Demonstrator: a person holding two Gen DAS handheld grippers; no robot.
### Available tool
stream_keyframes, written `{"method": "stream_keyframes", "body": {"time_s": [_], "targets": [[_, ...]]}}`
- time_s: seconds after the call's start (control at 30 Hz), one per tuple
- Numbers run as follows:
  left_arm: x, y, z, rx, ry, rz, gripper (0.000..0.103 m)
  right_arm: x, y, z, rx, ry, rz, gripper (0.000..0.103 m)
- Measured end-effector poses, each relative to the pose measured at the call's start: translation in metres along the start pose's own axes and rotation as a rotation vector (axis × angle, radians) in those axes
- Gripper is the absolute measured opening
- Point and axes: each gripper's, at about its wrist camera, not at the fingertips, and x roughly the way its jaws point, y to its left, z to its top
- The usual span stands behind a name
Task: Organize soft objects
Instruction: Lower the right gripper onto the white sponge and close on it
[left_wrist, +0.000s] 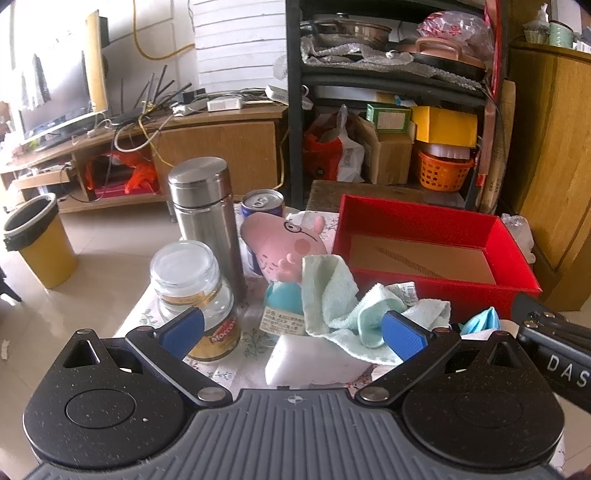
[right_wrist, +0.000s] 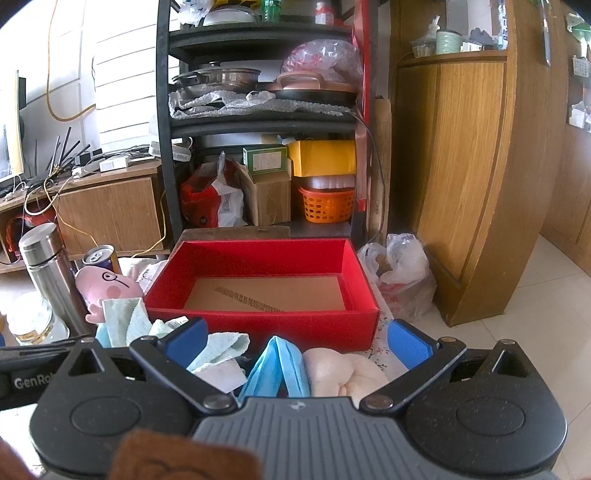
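Note:
A pink pig plush (left_wrist: 284, 247) (right_wrist: 107, 286) leans against a pale green towel (left_wrist: 343, 306) (right_wrist: 127, 319) on the table. A white sponge block (left_wrist: 314, 360) lies in front of the towel. A blue face mask (right_wrist: 277, 365) (left_wrist: 480, 319) and a cream soft bun-like toy (right_wrist: 343, 371) lie before the red box (right_wrist: 266, 291) (left_wrist: 432, 254), which holds nothing. My left gripper (left_wrist: 293, 334) is open, over the sponge and towel. My right gripper (right_wrist: 295, 343) is open, over the mask and cream toy.
A steel flask (left_wrist: 207, 218) (right_wrist: 51, 273), a glass jar (left_wrist: 195, 295), and a drink can (left_wrist: 262, 206) (right_wrist: 99, 256) stand left of the plush. A black shelf (right_wrist: 258, 122), wooden cabinet (right_wrist: 480, 177), plastic bag (right_wrist: 402, 273) and yellow bin (left_wrist: 40, 243) surround the table.

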Motion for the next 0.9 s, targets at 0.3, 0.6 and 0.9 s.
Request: {"method": "stream_keyframes", "body": {"time_s": [0.3,0.6,0.9], "targets": [[0.008,-0.01,0.0,0.07,0.02,-0.037,0.098,0.002,-0.013,-0.001,-0.026,0.013,-0.085,0.081],[0.029,-0.01,0.004,0.116,0.011,-0.091,0.094,0.033,-0.024,-0.006,-0.027,0.074,-0.061,0.081],[0.033,-0.023,0.017,0.211,-0.019,-0.119,0.091,0.036,-0.042,0.001,0.028,0.119,0.017,0.081]]}}
